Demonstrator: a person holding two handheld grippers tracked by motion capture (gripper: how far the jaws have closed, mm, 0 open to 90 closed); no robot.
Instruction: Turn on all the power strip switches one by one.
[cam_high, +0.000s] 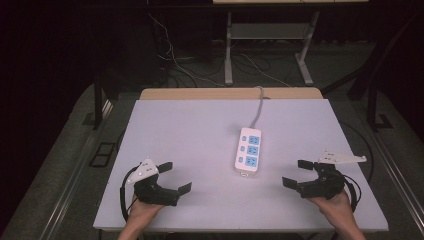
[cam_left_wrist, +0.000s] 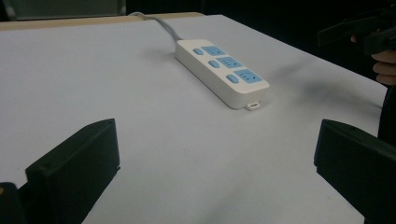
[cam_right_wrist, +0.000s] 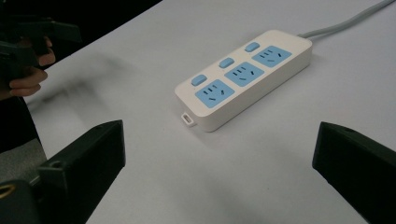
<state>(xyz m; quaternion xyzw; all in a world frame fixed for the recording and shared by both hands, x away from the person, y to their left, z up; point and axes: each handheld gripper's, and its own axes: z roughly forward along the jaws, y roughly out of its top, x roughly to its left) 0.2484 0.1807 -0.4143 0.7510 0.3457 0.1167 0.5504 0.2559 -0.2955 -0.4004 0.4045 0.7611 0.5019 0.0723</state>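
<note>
Power strip (cam_high: 248, 151) lay flat near the middle of the white desk (cam_high: 190, 130), three blue sockets up, grey cord (cam_high: 258, 107) running off the far edge. Left gripper (cam_high: 170, 177) sat at the near left, jaws wide open, nothing between them. Right gripper (cam_high: 300, 173) sat at the near right, jaws likewise open and empty. Both were apart from the strip.

A flat, pale lavender-grey rectangular table (cam_high: 190, 150) with a tan wooden far edge carries one white plastic power strip (cam_high: 248, 151) with three blue sockets, right of centre, its grey cable (cam_high: 258, 107) running off the far edge.
</note>
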